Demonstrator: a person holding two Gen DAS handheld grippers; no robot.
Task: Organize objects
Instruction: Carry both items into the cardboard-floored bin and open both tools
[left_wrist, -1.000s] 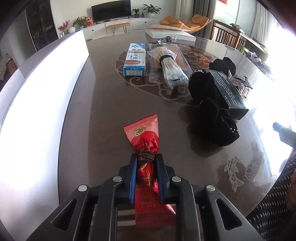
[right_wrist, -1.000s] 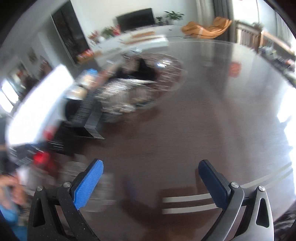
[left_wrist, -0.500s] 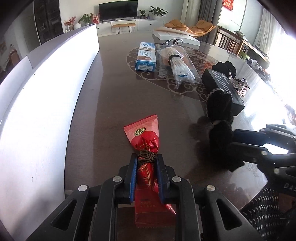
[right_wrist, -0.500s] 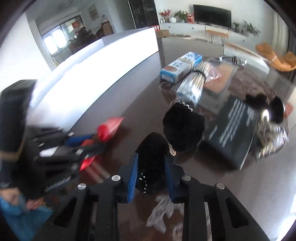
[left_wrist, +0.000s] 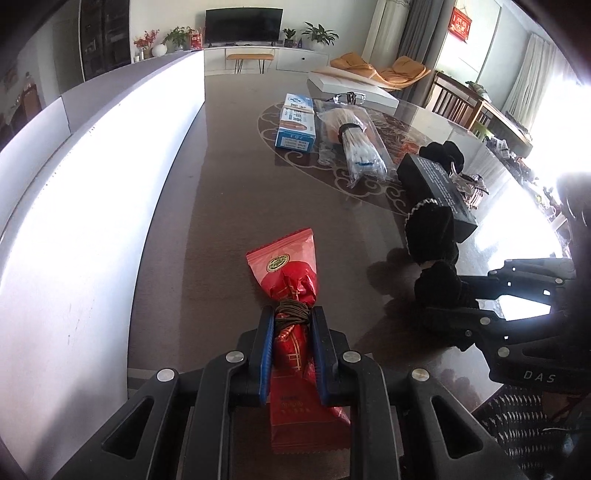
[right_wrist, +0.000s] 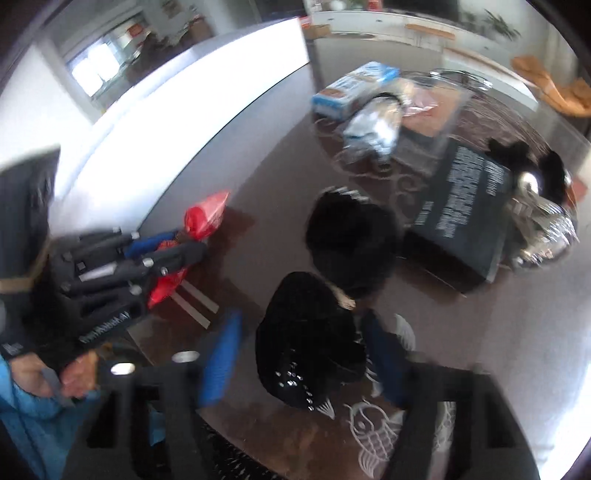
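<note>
My left gripper (left_wrist: 291, 317) is shut on a red foil packet (left_wrist: 291, 273) tied at the middle with brown cord, lying on the dark table (left_wrist: 221, 206) near its front edge. It also shows in the right wrist view (right_wrist: 201, 218). A black fuzzy piece (right_wrist: 310, 339) lies between the blue pads (right_wrist: 221, 354) of my right gripper (right_wrist: 301, 354), whose jaws stand apart around it. A second black fuzzy piece (right_wrist: 351, 243) lies just beyond it. The right gripper also shows in the left wrist view (left_wrist: 439, 295) against the black piece (left_wrist: 437, 282).
Further back lie a black box (left_wrist: 439, 188), a blue and white box (left_wrist: 297, 125), a clear bag of cotton swabs (left_wrist: 356, 147), a shiny crumpled wrapper (right_wrist: 543, 236) and a white flat box (left_wrist: 351, 88). A white wall panel (left_wrist: 92, 177) runs along the table's left side.
The right gripper swung in from the right, closed on the black fuzzy piece, and its jaws have now spread apart around it. The left gripper stays shut on the red packet.
</note>
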